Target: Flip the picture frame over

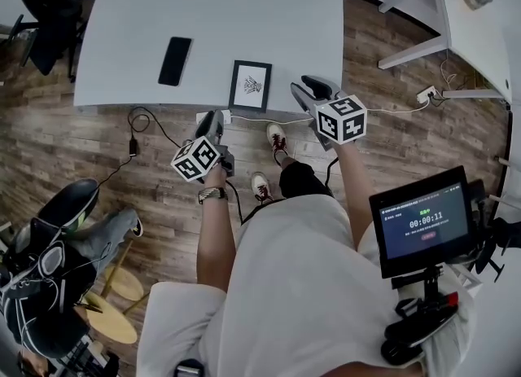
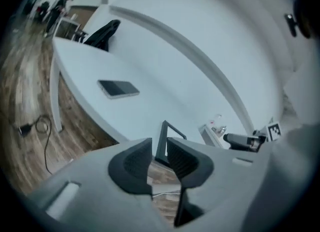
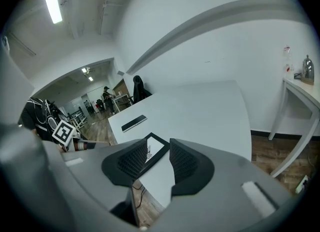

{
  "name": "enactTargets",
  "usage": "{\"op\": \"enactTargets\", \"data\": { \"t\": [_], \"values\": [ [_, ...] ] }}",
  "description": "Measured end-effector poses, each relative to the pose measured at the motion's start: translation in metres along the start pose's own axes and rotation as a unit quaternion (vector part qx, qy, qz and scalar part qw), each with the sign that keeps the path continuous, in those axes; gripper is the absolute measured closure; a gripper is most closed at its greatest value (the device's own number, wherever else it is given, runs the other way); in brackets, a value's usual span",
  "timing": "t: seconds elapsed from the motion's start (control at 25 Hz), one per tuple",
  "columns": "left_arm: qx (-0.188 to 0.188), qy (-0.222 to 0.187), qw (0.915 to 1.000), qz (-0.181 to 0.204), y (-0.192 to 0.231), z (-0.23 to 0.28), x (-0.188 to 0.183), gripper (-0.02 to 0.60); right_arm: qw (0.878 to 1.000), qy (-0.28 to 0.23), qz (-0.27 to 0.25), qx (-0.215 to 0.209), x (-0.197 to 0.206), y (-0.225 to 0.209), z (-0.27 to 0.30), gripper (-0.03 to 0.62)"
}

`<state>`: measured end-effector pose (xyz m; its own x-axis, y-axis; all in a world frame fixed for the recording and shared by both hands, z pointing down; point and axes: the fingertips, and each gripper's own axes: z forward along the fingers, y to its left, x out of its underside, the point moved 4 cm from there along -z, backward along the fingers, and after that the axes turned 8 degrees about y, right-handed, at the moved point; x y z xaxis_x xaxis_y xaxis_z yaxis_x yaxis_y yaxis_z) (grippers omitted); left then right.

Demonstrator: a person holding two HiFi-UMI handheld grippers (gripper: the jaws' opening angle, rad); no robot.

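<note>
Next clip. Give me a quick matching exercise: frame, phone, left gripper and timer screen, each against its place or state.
Things:
1. frame
2. phone
3. left gripper
4. screen

Places or states:
A. shows a timer
B. lies picture side up near the table's near edge
C. lies farther in, to the frame's left in the head view
D. jaws apart, holding nothing

Pairs: 1-B; 2-C; 3-D; 4-A
</note>
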<state>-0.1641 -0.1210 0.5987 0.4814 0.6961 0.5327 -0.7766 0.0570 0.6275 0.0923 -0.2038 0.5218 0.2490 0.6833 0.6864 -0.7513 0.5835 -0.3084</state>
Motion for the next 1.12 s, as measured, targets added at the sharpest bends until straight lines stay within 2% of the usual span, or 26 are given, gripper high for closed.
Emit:
{"op": "enactTargets", "data": {
  "t": [0.12, 0.2, 0.32, 0.44, 0.6, 0.76, 0.92, 1.12],
  "values": [
    [-0.028, -0.005, 0.9944, 0.102, -0.018, -0.007, -0.029, 0.522, 1.0, -0.01, -0.016, 0.005, -0.01, 0.003, -0.003, 0.451],
    [-0.047, -0.019, 0.9852, 0.164, -0.032, -0.012, -0.052, 0.571, 0.999, -0.024, -0.022, 0.007, -0.02, 0.005, -0.006, 0.458],
    [-0.057, -0.043, 0.9708, 0.229, -0.057, -0.019, -0.083, 0.577, 0.998, -0.05, -0.033, 0.014, -0.04, 0.011, -0.011, 0.494],
    [-0.045, -0.065, 0.9572, 0.278, -0.092, -0.038, -0.102, 0.577, 0.995, -0.081, -0.045, 0.02, -0.061, 0.025, -0.033, 0.507],
    [-0.025, -0.103, 0.933, 0.344, -0.15, -0.076, -0.124, 0.577, 0.988, -0.134, -0.067, 0.038, -0.091, 0.049, -0.082, 0.531],
    [-0.018, -0.113, 0.9087, 0.401, -0.192, -0.095, -0.142, 0.577, 0.98, -0.16, -0.097, 0.06, -0.114, 0.061, -0.112, 0.545],
    [-0.008, -0.127, 0.889, 0.44, -0.222, -0.112, -0.152, 0.577, 0.973, -0.181, -0.114, 0.083, -0.129, 0.074, -0.137, 0.572],
    [0.011, -0.153, 0.8713, 0.466, -0.25, -0.144, -0.16, 0.577, 0.963, -0.216, -0.125, 0.1, -0.146, 0.096, -0.171, 0.589]
  ]
}}
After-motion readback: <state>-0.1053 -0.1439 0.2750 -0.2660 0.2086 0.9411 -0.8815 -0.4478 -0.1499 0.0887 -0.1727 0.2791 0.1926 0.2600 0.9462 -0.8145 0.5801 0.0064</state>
